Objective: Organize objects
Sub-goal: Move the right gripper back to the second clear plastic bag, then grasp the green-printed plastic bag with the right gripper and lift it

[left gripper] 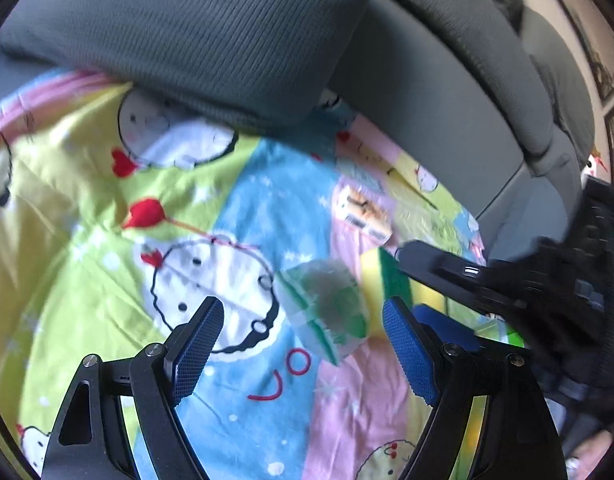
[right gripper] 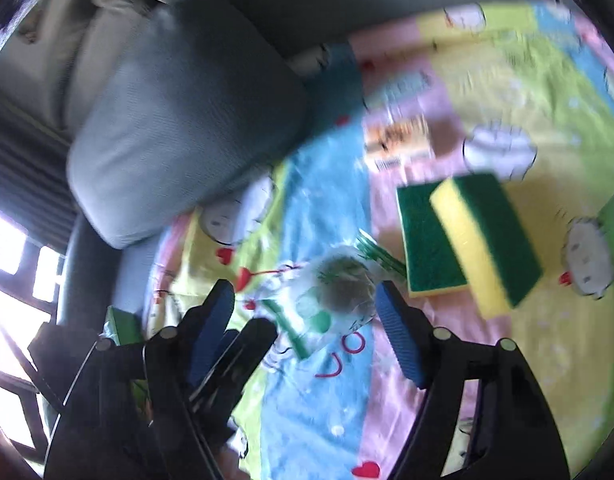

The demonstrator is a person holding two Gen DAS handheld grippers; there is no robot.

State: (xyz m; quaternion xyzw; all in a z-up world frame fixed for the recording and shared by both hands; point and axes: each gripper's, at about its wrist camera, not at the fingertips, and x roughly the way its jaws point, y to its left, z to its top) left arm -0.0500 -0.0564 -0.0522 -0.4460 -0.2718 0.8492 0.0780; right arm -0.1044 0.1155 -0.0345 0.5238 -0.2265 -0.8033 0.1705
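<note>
Grey sofa cushions (left gripper: 447, 92) back a bright cartoon blanket (left gripper: 235, 208) spread over the seat, and a loose grey pillow (left gripper: 187, 28) lies across the blanket's far edge. Near the middle of the blanket sits a clear packet (left gripper: 325, 310) with green print and a dark wad inside; in the right wrist view it (right gripper: 333, 298) lies between that claw's spread fingers but touches neither. Just beyond it rest two sponges: a flat one (right gripper: 425, 236), green side up, and a second (right gripper: 487, 236) leaning across it with its yellow edge showing. A small orange-and-white box (right gripper: 399, 140) lies farther back on a pink stripe, apart from the sponges. The left claw (left gripper: 303, 356) hangs wide open and holds nothing, with blue and pink blanket bare between its pads. The right claw (right gripper: 307, 334) is likewise wide open and empty, and comes in from the right edge of the left wrist view, close over the sponges. Open blanket stretches to the left of the packet, up to the pillow. Both views are blurred.
</note>
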